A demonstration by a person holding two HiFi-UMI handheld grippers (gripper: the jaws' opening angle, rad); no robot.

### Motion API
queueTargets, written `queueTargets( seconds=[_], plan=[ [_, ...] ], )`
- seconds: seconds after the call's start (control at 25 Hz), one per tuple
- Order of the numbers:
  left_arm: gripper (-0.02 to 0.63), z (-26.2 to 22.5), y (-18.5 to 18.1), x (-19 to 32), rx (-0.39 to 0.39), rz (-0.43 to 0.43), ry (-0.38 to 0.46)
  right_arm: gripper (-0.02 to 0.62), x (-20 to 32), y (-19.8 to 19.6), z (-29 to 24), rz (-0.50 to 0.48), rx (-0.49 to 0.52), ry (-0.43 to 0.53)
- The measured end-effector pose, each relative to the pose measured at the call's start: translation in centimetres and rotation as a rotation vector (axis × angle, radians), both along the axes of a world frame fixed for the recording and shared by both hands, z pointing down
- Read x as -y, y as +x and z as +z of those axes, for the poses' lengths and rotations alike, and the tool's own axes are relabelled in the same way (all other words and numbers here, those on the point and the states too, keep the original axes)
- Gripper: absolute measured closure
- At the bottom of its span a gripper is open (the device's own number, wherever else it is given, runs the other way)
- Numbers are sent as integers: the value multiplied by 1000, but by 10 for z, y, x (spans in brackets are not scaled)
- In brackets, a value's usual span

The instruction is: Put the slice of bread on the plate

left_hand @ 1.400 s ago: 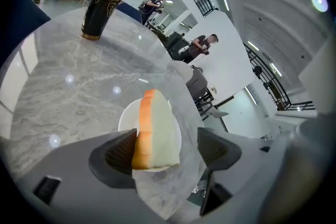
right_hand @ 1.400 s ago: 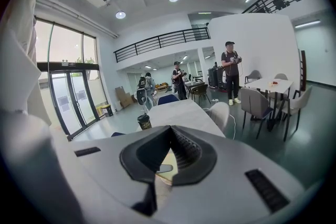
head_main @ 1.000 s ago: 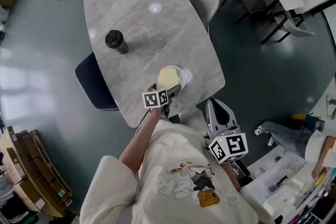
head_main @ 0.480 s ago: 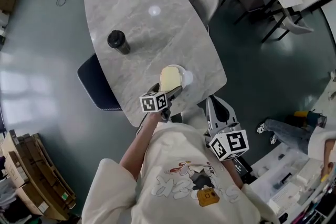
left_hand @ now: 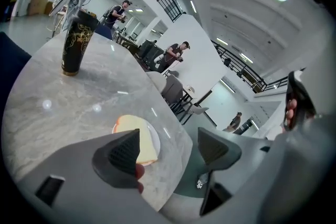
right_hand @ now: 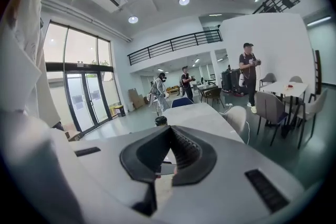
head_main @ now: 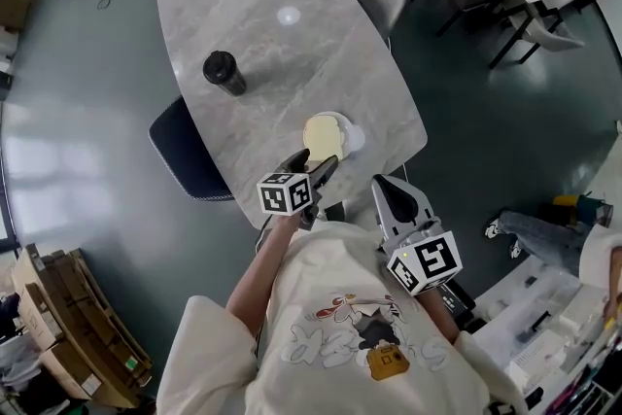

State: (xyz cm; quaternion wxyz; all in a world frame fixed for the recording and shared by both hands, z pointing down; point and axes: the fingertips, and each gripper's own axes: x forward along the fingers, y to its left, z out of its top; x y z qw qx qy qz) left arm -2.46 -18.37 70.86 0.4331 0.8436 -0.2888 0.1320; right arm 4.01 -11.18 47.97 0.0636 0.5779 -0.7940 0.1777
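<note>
On the white plate near the table edge, the slice of bread lies flat just ahead of the left gripper, whose empty, parted jaws have just been closing, while the right gripper, jaws together, is farther away.

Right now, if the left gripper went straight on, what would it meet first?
Likely the bread slice on the plate; depth is unclear. The left gripper, jaws just closing partway, holds nothing.

Right gripper jaws together; table beyond, seemingly bearing dark cup.
</note>
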Motion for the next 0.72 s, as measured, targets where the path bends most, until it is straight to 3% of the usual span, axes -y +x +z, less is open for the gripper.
queueTargets(
  seconds=[0.12,0.2,0.44,0.6,0.72],
  plan=[
    [341,-21,-12,5,-30,-67,39,591,2,-11,-2,-33,82,4],
    [341,-36,-19,2,-60,-97,49,591,1,-15,-6,-48,136,4],
    [367,-54,-34,-4,-135,-182,1,591,-2,-15,-6,-30,80,20],
    [514,-61,-45,-8,-106,-228,3,591,-6,-16,-5,-24,61,26],
    [563,-72,-52,-12,-78,-250,-1,591,-8,-16,-3,-15,84,18]
  ],
)
